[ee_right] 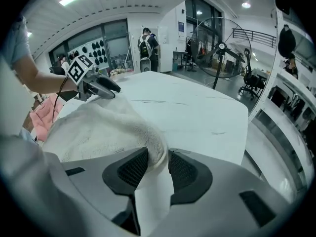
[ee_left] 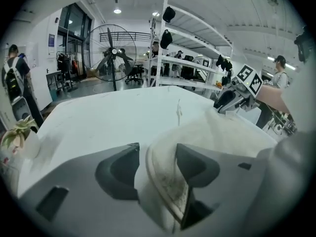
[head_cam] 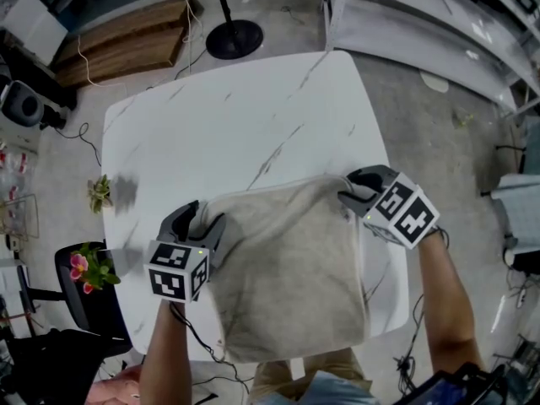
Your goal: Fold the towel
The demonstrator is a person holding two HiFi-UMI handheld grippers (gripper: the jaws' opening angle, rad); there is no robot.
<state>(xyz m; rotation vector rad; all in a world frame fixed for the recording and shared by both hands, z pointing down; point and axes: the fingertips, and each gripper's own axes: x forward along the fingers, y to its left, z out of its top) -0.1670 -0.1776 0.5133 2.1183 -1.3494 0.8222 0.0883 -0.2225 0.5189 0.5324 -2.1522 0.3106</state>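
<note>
A beige towel lies on the near half of the white marble table, its near end hanging over the front edge. My left gripper is at the towel's far left corner. In the left gripper view the towel's edge stands between the jaws, leaning on the right pad with a gap to the left pad, so this gripper is open. My right gripper is at the far right corner. There the towel's fluffy corner sits loosely between the open jaws.
A small potted plant stands at the table's left edge, with pink flowers on a dark chair below it. A fan's round base is on the floor beyond the table. White shelving runs along the right. People stand in the background.
</note>
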